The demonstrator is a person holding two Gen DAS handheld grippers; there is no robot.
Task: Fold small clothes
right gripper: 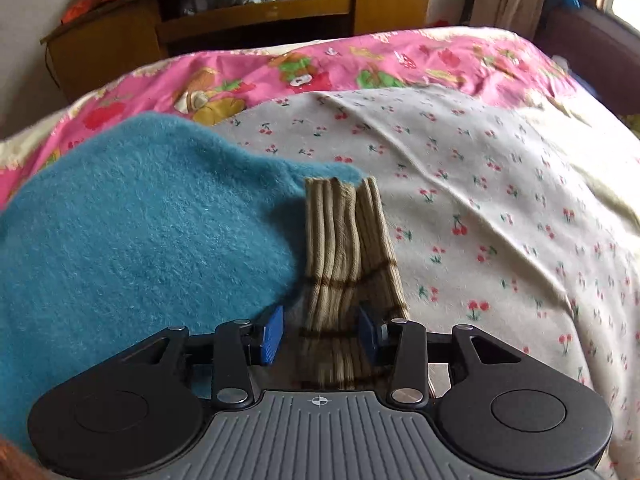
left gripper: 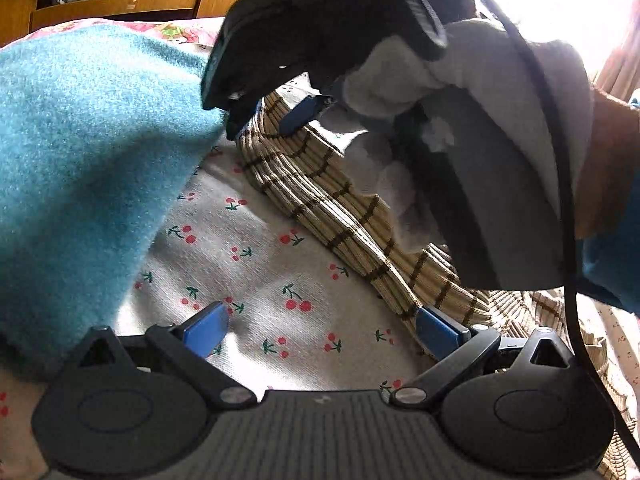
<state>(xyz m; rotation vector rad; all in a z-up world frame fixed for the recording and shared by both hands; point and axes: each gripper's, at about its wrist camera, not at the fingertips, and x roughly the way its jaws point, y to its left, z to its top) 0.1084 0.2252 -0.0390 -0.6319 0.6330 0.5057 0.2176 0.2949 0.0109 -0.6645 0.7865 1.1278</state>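
On a bed (right gripper: 440,52), across a cherry-print sheet (right gripper: 500,168): a ribbed beige sock (right gripper: 344,248) with brown stripes, laid lengthwise, far end at the edge of a fuzzy teal cloth (right gripper: 140,232) on the left. Right gripper (right gripper: 320,332) poised low over the sock's near part, half open, sock between the blue pads but seemingly not pinched. Left gripper (left gripper: 320,330) spread wide over bare sheet, holding nothing, right pad just beside the sock's other end.

Judged best for the fold: close squarely across the sock's full width, catching both layers; lift only enough to clear the sheet; carry end over end with edges aligned, clear of the teal cloth; pin the opposite end with the left gripper.

No brand, label or legible writing in view; only a small crosshair mark (right gripper: 319,401) on the right gripper's grey body.
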